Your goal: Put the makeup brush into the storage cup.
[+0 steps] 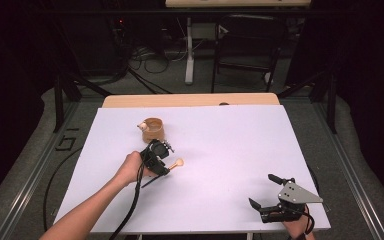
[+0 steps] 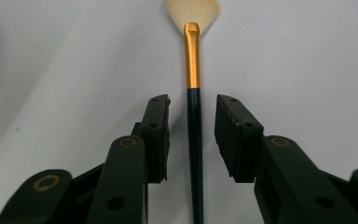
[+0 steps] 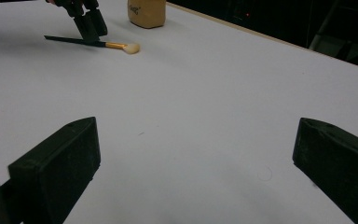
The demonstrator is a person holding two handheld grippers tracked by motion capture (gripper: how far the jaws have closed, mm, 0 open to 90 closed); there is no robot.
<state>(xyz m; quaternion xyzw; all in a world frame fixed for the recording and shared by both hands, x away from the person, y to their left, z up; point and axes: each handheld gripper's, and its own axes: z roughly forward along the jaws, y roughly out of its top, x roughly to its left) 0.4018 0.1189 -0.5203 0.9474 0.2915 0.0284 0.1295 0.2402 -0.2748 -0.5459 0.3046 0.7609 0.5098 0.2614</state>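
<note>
Left gripper (image 2: 192, 116): jaws astride the brush (image 2: 194, 121) handle, pads not yet touching – brush flat on the white table (image 1: 220, 145), near the wooden cup (image 1: 154, 129).
Risk: thin handle rolling aside – off-centre pinch.
Right gripper (image 3: 196, 163): wide open, idle.

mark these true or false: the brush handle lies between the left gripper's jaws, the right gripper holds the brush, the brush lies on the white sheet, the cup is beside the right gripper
1. The brush handle lies between the left gripper jaws. True; gaps show on both sides, so the pads do not press it.
2. The right gripper holds the brush. False: its jaws stand wide with nothing between them.
3. The brush lies on the white sheet. True.
4. The cup is beside the right gripper. False: it stands just beyond the left gripper, across the sheet from the right one.
</note>
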